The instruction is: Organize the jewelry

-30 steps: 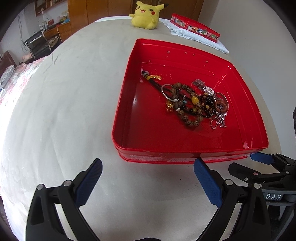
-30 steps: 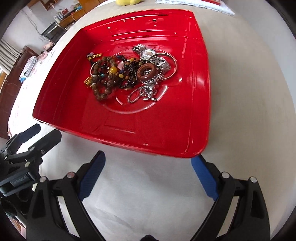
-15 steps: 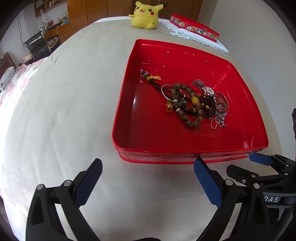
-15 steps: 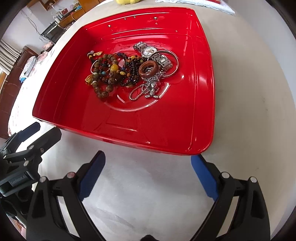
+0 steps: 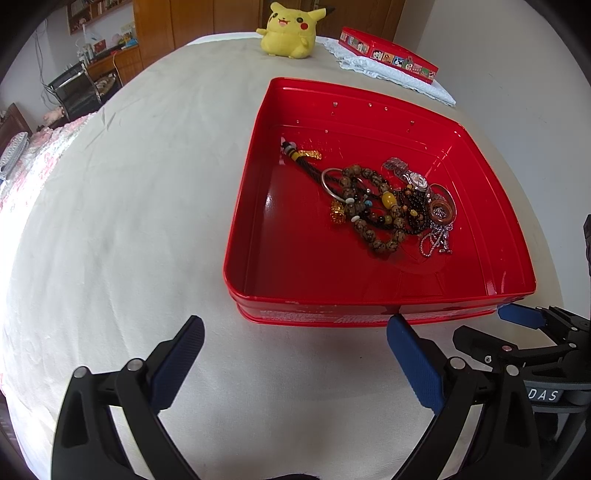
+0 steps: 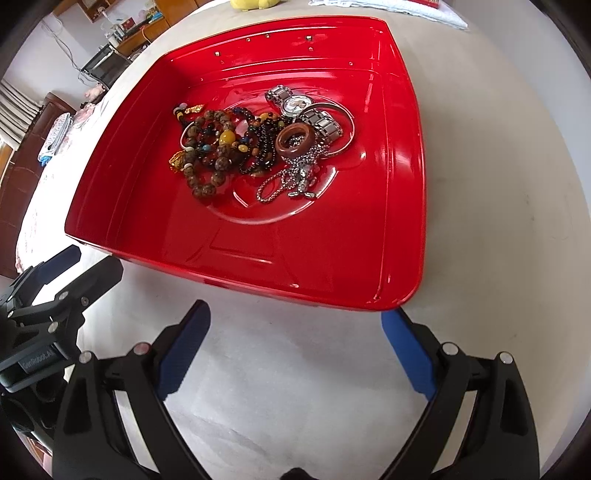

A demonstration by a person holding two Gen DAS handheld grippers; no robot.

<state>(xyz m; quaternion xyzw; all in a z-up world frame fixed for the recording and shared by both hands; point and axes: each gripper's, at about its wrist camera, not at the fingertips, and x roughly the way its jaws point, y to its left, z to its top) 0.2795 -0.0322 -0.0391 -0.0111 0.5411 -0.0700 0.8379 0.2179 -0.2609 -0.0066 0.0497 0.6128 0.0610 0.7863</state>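
A red tray [image 5: 369, 301] [image 6: 147, 236] sits on the beige table and holds a tangled pile of jewelry [image 5: 384, 206] [image 6: 255, 147]: brown bead bracelets [image 6: 207, 173], a silver watch [image 6: 295, 105], a brown wooden ring [image 6: 295, 140], a silver chain [image 6: 288, 181] and a gold charm [image 5: 309, 154]. My left gripper [image 5: 291, 360] is open and empty, just short of the tray's near wall. My right gripper [image 6: 295, 349] is open and empty, at the tray's near right corner. Each gripper shows in the other's view, the right one [image 5: 517, 325] and the left one [image 6: 62, 273].
A yellow Pikachu plush [image 5: 290, 31] stands at the table's far edge. A red patterned box [image 5: 388, 55] lies on a white cloth [image 5: 391, 75] at the far right. Chairs and wooden cabinets [image 5: 81, 88] stand beyond the table on the left.
Both grippers have drawn back slightly from the tray, which sits a little farther away in the right wrist view. Jaws stay open. The jewelry has not moved.
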